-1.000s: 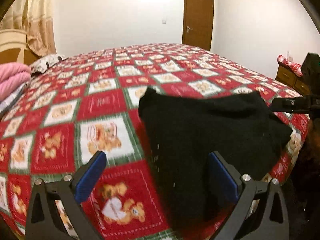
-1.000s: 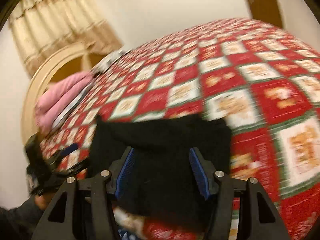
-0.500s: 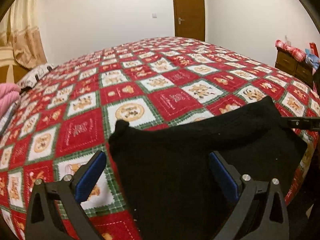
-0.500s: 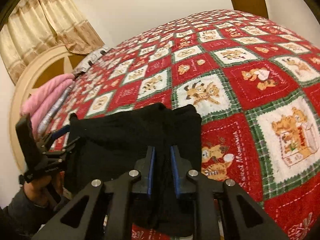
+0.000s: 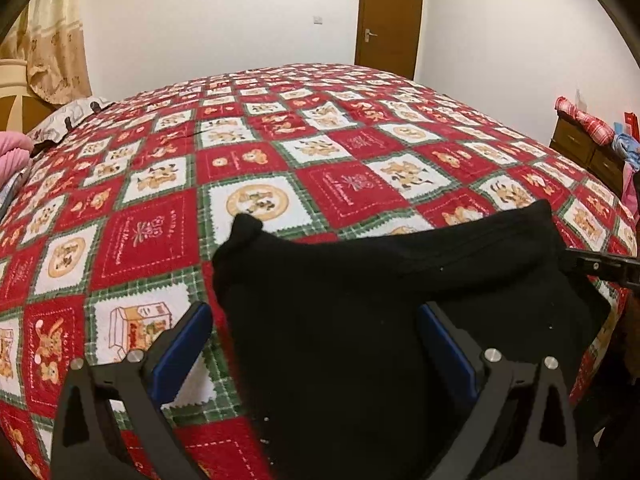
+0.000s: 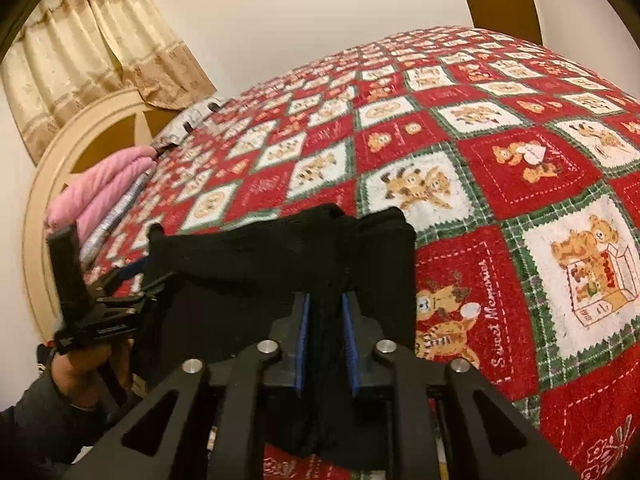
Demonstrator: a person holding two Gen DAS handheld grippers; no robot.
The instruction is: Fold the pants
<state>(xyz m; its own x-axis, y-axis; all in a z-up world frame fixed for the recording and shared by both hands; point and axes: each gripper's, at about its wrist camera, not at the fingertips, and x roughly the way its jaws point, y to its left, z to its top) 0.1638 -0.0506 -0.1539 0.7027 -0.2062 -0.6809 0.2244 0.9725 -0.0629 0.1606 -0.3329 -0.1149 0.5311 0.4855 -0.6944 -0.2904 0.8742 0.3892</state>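
Black pants (image 5: 380,300) lie bunched at the near edge of the bed, partly hanging over it. My left gripper (image 5: 314,316) is open wide just above them. Its right finger is over the black cloth and its left finger over the blanket. Nothing is pinched between its pads. In the right wrist view the pants (image 6: 260,256) run between the blue pads of my right gripper (image 6: 325,304), which is shut on a fold of the fabric. The left gripper (image 6: 132,280) shows there at the pants' far left end, held by a hand (image 6: 80,364).
A red, white and green patchwork blanket (image 5: 280,140) covers the whole bed. A pink quilt (image 6: 100,192) and a pillow lie by the headboard (image 6: 44,184). A wooden dresser (image 5: 584,148) with clothes stands at the right, and a brown door (image 5: 390,16) is at the back.
My right gripper has closed from open onto a fold of the pants. The left gripper shifted sideways along the bed edge and then held still, staying open.
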